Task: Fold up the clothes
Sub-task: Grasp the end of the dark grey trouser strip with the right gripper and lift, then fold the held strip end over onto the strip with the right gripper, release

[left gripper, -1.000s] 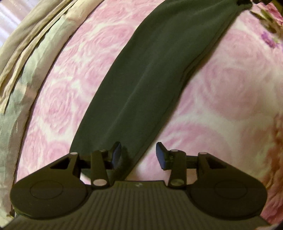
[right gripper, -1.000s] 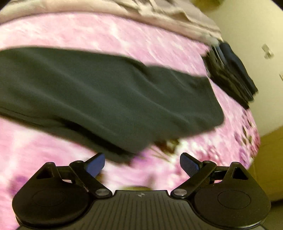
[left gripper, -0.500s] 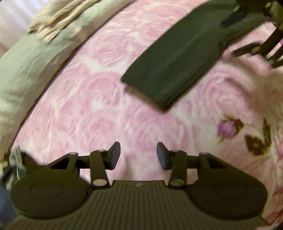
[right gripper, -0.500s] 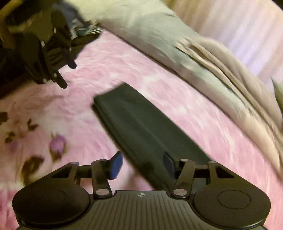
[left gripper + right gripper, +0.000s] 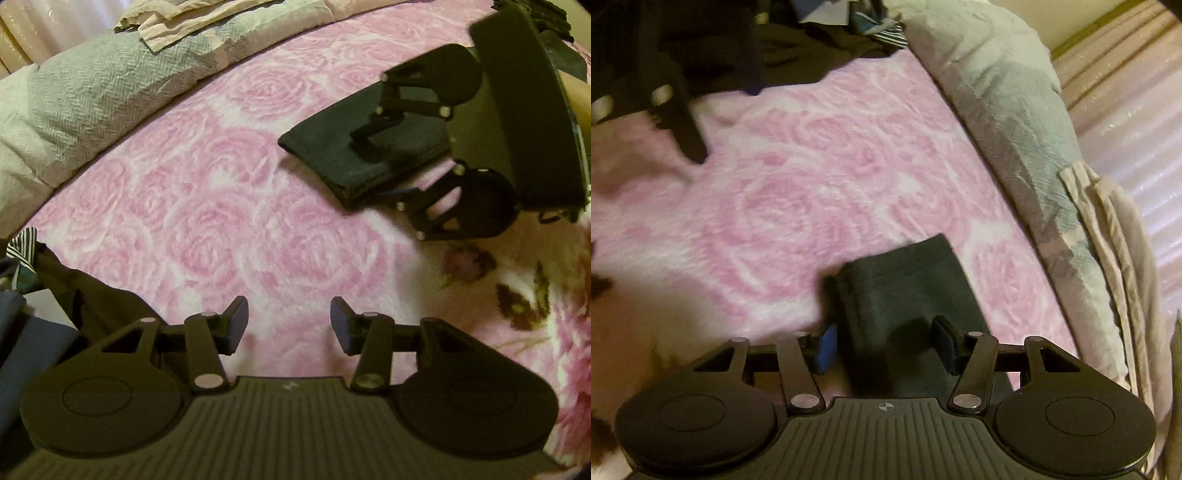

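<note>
A dark folded garment (image 5: 343, 155) lies on the pink rose-patterned blanket (image 5: 221, 221). In the right wrist view the same garment (image 5: 905, 295) runs between the fingers of my right gripper (image 5: 884, 345), which is open with one finger on each side of the folded end. The right gripper also shows in the left wrist view (image 5: 373, 162), over the garment. My left gripper (image 5: 288, 321) is open and empty, above bare blanket, well short of the garment.
A grey-green quilt (image 5: 92, 85) with beige cloth on it lies along the far side of the bed. A pile of dark and striped clothes (image 5: 33, 295) sits at the left edge, also in the right wrist view (image 5: 812, 44). Curtains (image 5: 1126, 110) hang behind.
My left gripper has drawn back from the garment toward the clothes pile. My right gripper has swung round and moved onto the garment's end, now straddling it. The garment looks shorter, folded.
</note>
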{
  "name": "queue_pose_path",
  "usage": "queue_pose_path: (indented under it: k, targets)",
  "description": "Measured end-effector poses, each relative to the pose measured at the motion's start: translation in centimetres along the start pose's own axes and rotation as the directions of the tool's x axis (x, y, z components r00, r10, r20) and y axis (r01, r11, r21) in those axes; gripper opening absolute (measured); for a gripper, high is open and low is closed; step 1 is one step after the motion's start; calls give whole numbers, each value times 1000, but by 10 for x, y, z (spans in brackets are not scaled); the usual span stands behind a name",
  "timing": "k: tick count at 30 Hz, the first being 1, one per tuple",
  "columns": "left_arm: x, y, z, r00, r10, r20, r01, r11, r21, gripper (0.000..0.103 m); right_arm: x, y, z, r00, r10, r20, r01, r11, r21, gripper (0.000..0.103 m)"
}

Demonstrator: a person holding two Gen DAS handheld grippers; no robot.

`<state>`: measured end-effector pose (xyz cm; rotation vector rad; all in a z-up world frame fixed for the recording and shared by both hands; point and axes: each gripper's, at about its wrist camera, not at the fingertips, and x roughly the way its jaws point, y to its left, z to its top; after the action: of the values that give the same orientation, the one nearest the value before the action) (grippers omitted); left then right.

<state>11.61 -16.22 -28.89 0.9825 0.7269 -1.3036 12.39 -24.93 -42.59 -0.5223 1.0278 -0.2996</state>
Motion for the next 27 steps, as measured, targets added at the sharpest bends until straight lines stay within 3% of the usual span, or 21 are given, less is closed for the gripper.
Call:
queue_pose_path:
  k: [1, 2, 6, 8, 10, 12, 15, 20, 24, 27]
  targets:
    - [-1, -1, 2, 1000, -2, 4, 2, 1000, 6, 44, 0, -4, 1, 1000, 17, -3, -17, 1000, 20, 18]
    - [-3, -2, 3, 1000, -3, 9, 3, 1000, 14, 44, -4, -7, 0, 1000, 5, 7, -6, 999, 34, 14]
    - [-6, -8, 18, 999, -12, 35, 11, 999, 32, 44, -41, -40, -6, 997, 0, 82, -18, 977, 212, 14]
    - [-9, -14, 33, 999, -19, 49, 17, 999, 50, 44, -63, -67, -13, 994, -13, 111, -26, 939, 342, 14]
    - [-14, -23, 53, 997, -28, 71, 23, 997, 78, 44, -86, -97, -28, 990, -37, 139, -37, 870, 491, 14]
    - [-17, -35, 77, 994, -41, 97, 30, 993, 112, 45, -115, -128, -64, 985, -104, 139, -12, 758, 652, 13]
    - [-20, -59, 115, 990, -58, 131, 37, 986, 163, 46, -159, -176, -119, 973, -200, 114, 12, 536, 844, 13]
    - [-14, -120, 187, 980, -114, 165, 75, 970, 229, 47, -208, -223, -265, 948, -316, -43, 107, 187, 977, 13]
    - [4, -186, 237, 971, -181, 159, 126, 944, 306, 47, -182, -227, -396, 979, -173, -112, 87, -146, 985, 14]
    - [15, -232, 265, 965, -226, 134, 164, 917, 363, 47, -162, -221, -457, 994, -49, -96, 79, -270, 960, 14]
